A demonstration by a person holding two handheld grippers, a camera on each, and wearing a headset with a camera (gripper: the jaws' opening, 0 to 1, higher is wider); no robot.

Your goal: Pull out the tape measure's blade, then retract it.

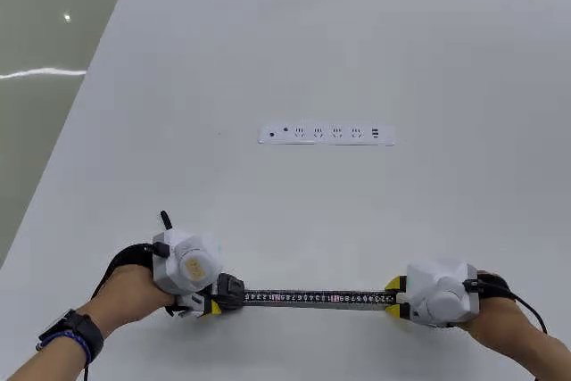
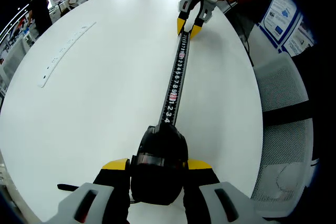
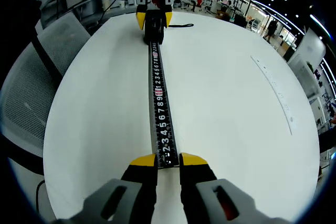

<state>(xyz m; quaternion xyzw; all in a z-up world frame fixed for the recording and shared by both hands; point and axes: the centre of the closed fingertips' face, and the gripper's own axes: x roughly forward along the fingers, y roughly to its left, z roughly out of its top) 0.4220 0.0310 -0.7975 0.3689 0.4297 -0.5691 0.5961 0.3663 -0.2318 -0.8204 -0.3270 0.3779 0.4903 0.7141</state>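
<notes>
At the near edge of the white tabletop (image 1: pixel 357 60), black rounded tape-measure case (image 2: pixel 160 148) clamped by the left gripper (image 2: pixel 157 164), dark numbered blade (image 3: pixel 157 98) stretched flat to the right gripper (image 3: pixel 168 160), nipped closed on its tip; pull-out seemingly done, next needing slow guided retraction.

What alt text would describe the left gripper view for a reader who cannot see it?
The left gripper clamps a black tape measure on a white table. Its blade stretches away to the right gripper, which pinches the blade's end.
</notes>
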